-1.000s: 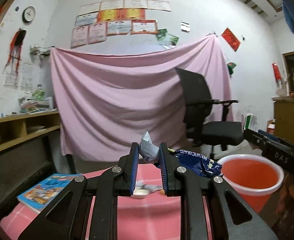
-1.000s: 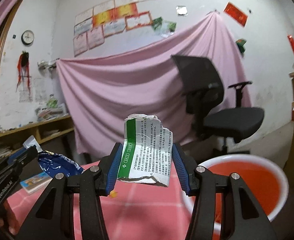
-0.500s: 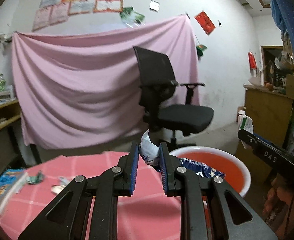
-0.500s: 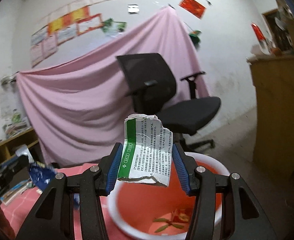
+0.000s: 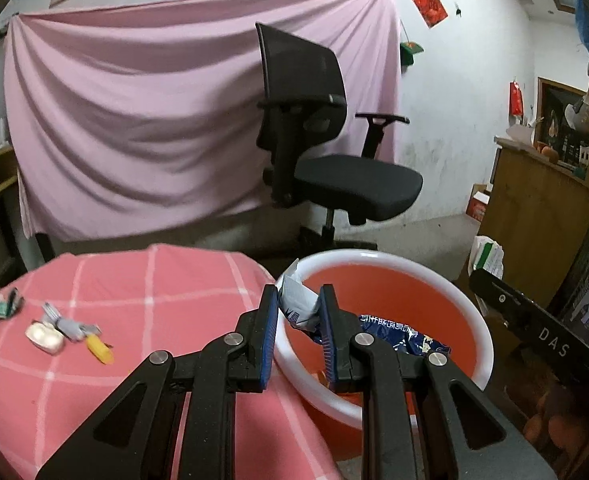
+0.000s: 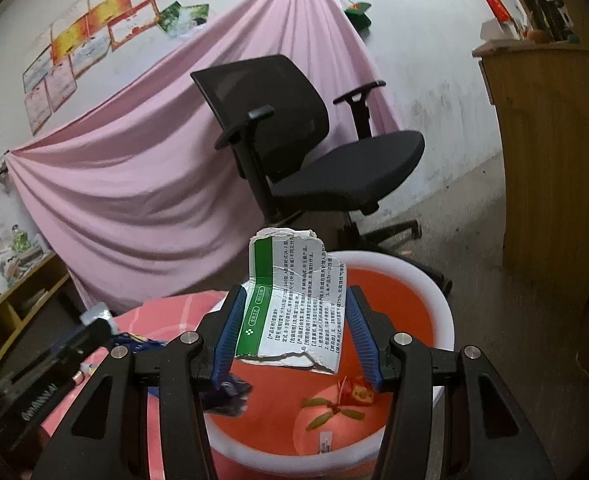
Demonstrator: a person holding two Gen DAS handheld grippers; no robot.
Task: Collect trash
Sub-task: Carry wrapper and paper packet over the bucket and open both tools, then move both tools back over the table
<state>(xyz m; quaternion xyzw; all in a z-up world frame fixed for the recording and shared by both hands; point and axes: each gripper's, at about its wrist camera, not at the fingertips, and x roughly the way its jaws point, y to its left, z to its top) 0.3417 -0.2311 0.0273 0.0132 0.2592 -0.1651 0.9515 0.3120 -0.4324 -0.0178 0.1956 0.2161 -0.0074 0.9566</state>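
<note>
Left gripper (image 5: 297, 322) clenched on crumpled blue-and-silver wrapper (image 5: 398, 334), held over near rim of orange basin (image 5: 378, 258) – basin stands just beside right edge of pink checked table (image 5: 134, 280). Right gripper (image 6: 292, 330) grasping torn green-and-white carton piece (image 6: 294, 300) above same basin. Inside basin – red packet (image 6: 358, 390), green scraps (image 6: 330, 414), small white label. More litter (image 5: 60, 330) near table's left edge.

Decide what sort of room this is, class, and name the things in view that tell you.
Probably a lived-in room at home, used partly as a study. A black office chair stands before a pink sheet hung on the wall, certificates are pinned above it, and a wooden cabinet holds clutter.
</note>
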